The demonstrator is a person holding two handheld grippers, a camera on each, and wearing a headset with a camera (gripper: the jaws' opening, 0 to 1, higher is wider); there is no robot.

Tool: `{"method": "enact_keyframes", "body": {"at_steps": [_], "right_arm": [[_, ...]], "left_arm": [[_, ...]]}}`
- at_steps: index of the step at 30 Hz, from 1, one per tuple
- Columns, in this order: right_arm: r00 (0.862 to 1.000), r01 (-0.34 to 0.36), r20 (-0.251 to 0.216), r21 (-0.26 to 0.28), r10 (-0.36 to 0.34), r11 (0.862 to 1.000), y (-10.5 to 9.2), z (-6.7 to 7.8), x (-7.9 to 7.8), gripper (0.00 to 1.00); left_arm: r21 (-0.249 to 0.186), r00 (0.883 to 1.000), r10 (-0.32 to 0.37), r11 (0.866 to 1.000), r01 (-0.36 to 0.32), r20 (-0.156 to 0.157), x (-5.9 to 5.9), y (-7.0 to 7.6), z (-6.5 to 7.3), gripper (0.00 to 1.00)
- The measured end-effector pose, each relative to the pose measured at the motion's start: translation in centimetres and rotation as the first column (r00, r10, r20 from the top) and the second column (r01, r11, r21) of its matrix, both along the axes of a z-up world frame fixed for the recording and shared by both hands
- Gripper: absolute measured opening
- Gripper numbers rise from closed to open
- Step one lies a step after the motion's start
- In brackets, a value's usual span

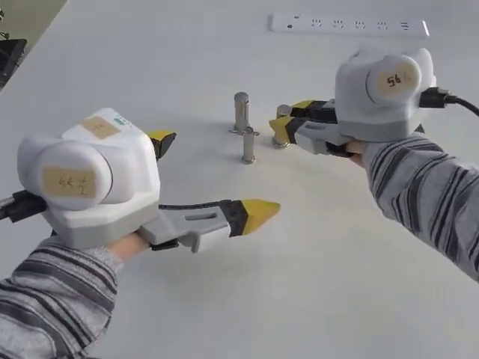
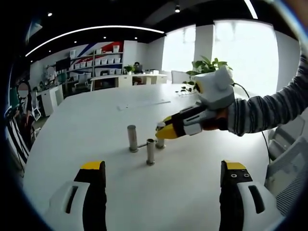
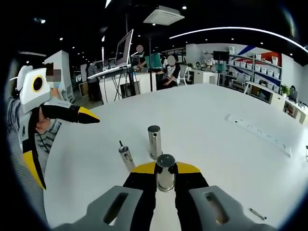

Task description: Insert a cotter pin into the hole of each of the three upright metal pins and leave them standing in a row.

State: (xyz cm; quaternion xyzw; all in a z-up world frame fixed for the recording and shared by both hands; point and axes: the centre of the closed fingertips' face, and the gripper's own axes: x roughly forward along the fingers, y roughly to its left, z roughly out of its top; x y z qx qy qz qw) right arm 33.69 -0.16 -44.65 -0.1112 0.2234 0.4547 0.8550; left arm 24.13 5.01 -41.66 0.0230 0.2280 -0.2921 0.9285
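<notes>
While the right tongs [image 1: 283,129] clamp one metal pin [image 3: 165,173] upright on the table [image 1: 337,247], just beside a taller pin [image 1: 241,111] and a shorter pin [image 1: 248,146], the left tongs [image 2: 162,166] hang wide and empty, so the step looks like steadying, and the next move calls for fetching a cotter pin.

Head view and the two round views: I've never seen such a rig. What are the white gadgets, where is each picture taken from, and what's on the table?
A person holds tongs, one per hand. The head view comes from a headset camera; each round view from a camera on one tool. The left tongs are open, holding nothing. The right tongs are shut on a metal pin. A farther pin and a nearer pin stand beside it on the table, with a power strip beyond.
</notes>
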Motion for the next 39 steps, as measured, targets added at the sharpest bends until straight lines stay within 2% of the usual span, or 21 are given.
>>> {"method": "enact_keyframes", "body": {"at_steps": [5,10,13,17,25,30,39], "right_arm": [[1.0,-0.013,-0.001,-0.013,0.013,1.0,-1.1,0.1,-0.9,0.08],[0.999,-0.035,-0.007,-0.03,0.035,0.999,-2.2,0.1,-2.5,0.08],[0.998,-0.059,-0.022,-0.029,0.058,0.998,-2.5,-0.1,-3.7,0.08],[0.997,-0.08,-0.022,-0.044,0.079,0.996,-2.9,-0.3,-4.4,0.08],[0.995,-0.096,-0.031,-0.028,0.096,0.995,-2.9,-0.4,-6.3,0.08],[0.992,-0.127,-0.014,-0.039,0.126,0.991,-2.8,-0.5,-7.1,0.08],[0.99,-0.143,-0.006,-0.044,0.143,0.989,-2.7,-0.4,-7.7,0.08]], "left_arm": [[0.001,1.0,-0.005,1.0,0.005,-0.009,-0.1,0.0,0.1,0.99],[-0.008,1.0,0.004,1.0,-0.004,-0.018,-0.2,0.0,0.2,0.99],[-0.006,1.0,0.005,1.0,-0.005,-0.022,-0.3,0.0,0.2,0.99],[-0.006,1.0,0.002,1.0,-0.002,-0.021,-0.5,-0.1,0.3,0.99],[-0.009,1.0,0.008,1.0,-0.008,-0.03,-0.8,-0.2,0.1,0.99],[-0.01,0.999,0.006,1.0,-0.007,-0.031,-1.0,-0.3,0.1,0.99],[-0.015,0.999,0.015,1.0,-0.016,-0.03,-1.1,-0.4,0.2,0.99]]}}
